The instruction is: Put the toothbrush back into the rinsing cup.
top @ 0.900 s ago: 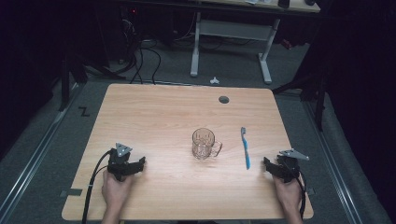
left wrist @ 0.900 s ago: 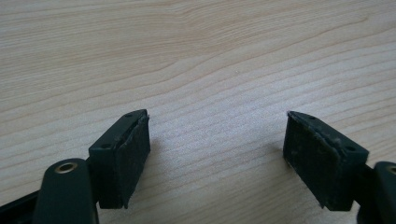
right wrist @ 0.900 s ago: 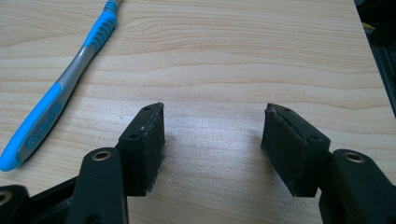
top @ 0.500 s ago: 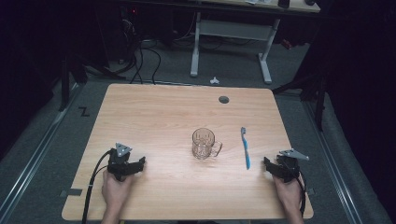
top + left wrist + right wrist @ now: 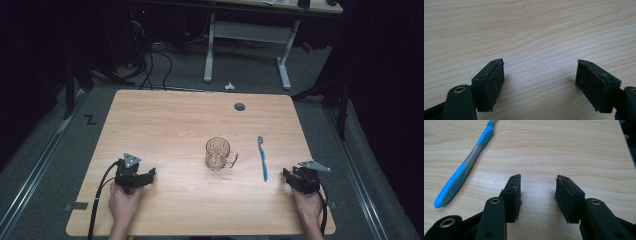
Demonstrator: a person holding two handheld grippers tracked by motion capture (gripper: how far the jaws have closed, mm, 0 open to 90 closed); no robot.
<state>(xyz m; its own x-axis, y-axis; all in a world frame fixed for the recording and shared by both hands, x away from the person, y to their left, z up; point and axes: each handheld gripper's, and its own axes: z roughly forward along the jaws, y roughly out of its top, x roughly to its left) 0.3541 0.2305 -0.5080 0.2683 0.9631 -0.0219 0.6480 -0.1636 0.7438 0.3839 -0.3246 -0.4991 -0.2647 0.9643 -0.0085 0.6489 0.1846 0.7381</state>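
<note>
Toothbrush (image 5: 261, 158): blue and grey, flat on the wooden table (image 5: 175, 120), right of centre, handle end toward the near edge; in the right gripper view (image 5: 464, 170) running from upper centre to lower left, apart from the jaws.

Glass mug (image 5: 219, 154): clear, patterned, upright near table centre, handle toward the toothbrush, just beside it without touching.

Left gripper (image 5: 151, 174): held in the left hand (image 5: 124, 200) at the near left of the table, low over the wood; jaws spread wide, empty; in its own view (image 5: 540, 80) bare wood between the pads.

Right gripper (image 5: 286, 174): held in the right hand (image 5: 307, 206) near the right edge, just beside the toothbrush's handle end; jaws parted moderately, empty (image 5: 537, 195).

Round cable hole (image 5: 239, 106): far side of the tabletop.

Second desk frame (image 5: 247, 37): white legs, on the floor beyond the table.
</note>
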